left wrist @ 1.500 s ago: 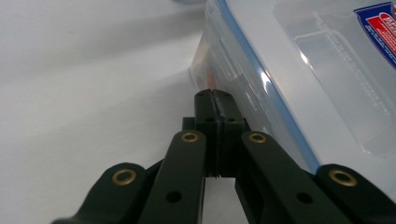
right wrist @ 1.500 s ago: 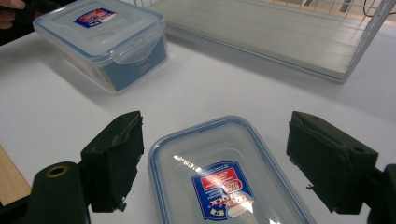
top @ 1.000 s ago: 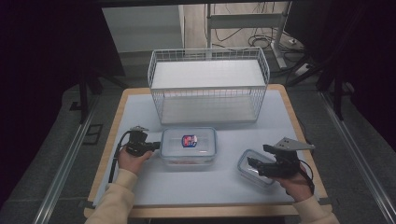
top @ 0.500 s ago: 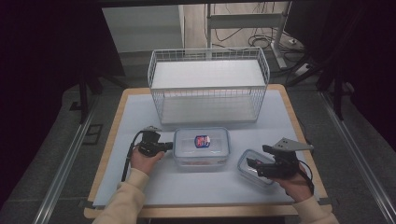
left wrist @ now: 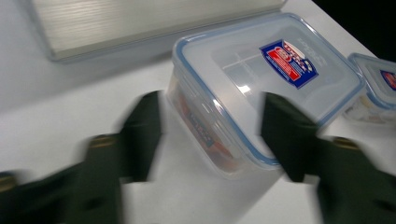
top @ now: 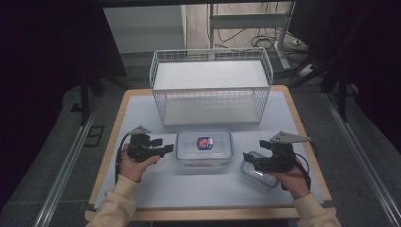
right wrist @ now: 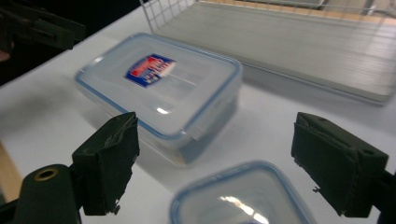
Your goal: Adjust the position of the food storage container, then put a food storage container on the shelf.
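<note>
The left hand-held gripper (top: 165,149) hangs just off the short left end of the large lidded container (top: 204,148), its jaws having just swung wide apart with nothing between them, the pads clear of the plastic. From that gripper the container lies straight ahead along the jaw line, toward the middle of the counter (top: 142,113), its long axis running across the counter in line with the gripper and parallel to the front of the wire basket (top: 211,86) beyond it; the label on its lid sits near the centre. Past the container's far end, the right hand-held gripper (top: 248,160) hovers over the small container (top: 257,171), jaws spread and gripping nothing. The left hand is the nearer to the large container; any next grasp, by my reading, would take that short end.
</note>
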`<control>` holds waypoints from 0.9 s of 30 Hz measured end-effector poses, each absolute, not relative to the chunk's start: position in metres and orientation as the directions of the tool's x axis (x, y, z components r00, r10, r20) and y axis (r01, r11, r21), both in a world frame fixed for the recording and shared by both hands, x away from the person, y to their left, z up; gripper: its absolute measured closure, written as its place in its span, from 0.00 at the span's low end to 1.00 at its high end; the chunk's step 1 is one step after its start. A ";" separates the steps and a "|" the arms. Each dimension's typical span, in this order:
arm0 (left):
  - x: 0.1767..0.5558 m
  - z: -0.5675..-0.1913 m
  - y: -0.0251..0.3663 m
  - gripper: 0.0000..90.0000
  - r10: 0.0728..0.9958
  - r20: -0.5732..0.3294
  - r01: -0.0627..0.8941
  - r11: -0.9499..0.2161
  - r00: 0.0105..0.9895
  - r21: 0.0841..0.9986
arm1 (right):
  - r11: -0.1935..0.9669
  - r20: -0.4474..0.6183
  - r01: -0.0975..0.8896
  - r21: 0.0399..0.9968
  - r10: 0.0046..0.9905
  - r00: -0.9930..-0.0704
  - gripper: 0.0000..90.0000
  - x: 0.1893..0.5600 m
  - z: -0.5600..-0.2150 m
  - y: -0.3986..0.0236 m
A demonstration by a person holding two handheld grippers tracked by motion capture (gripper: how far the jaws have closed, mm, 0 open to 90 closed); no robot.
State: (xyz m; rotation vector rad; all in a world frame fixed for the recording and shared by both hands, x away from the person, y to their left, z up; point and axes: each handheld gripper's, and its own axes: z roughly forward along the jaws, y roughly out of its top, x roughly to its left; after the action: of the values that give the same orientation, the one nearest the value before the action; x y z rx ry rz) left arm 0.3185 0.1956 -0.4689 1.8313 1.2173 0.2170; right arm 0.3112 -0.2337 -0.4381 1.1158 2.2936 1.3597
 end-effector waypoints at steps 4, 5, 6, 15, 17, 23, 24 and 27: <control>0.315 -0.463 0.195 0.29 0.801 -0.306 0.641 -0.122 0.515 0.758 | 0.286 0.173 0.494 0.821 0.700 -0.693 0.17 0.317 -0.436 -0.223; 0.315 -0.463 0.194 0.28 0.798 -0.307 0.644 -0.128 0.518 0.754 | 0.293 0.171 0.494 0.819 0.697 -0.696 0.17 0.319 -0.436 -0.221; 0.315 -0.464 0.194 0.27 0.795 -0.314 0.649 -0.128 0.519 0.750 | 0.302 0.164 0.492 0.816 0.695 -0.700 0.17 0.320 -0.435 -0.219; 0.316 -0.467 0.195 0.22 0.789 -0.345 0.670 -0.112 0.509 0.734 | 0.347 0.162 0.515 0.784 0.687 -0.709 0.16 0.327 -0.436 -0.210; 0.318 -0.468 0.195 0.21 0.783 -0.353 0.674 -0.112 0.512 0.730 | 0.342 0.174 0.527 0.778 0.688 -0.704 0.16 0.329 -0.437 -0.209; 0.327 -0.472 0.191 0.21 0.766 -0.391 0.699 -0.103 0.510 0.708 | 0.308 0.254 0.586 0.749 0.684 -0.684 0.15 0.343 -0.436 -0.203; 0.332 -0.475 0.188 0.20 0.752 -0.415 0.711 -0.100 0.512 0.696 | 0.307 0.277 0.605 0.734 0.679 -0.680 0.14 0.348 -0.437 -0.200; 0.339 -0.478 0.184 0.20 0.746 -0.430 0.724 -0.102 0.509 0.682 | 0.317 0.314 0.656 0.685 0.684 -0.659 0.13 0.363 -0.441 -0.190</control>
State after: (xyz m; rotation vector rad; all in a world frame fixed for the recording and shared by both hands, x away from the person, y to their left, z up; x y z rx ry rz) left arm 0.3388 0.1844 -0.4775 1.8336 1.2235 0.0290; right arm 0.3635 -0.1897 -0.4412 1.2832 2.5227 1.2854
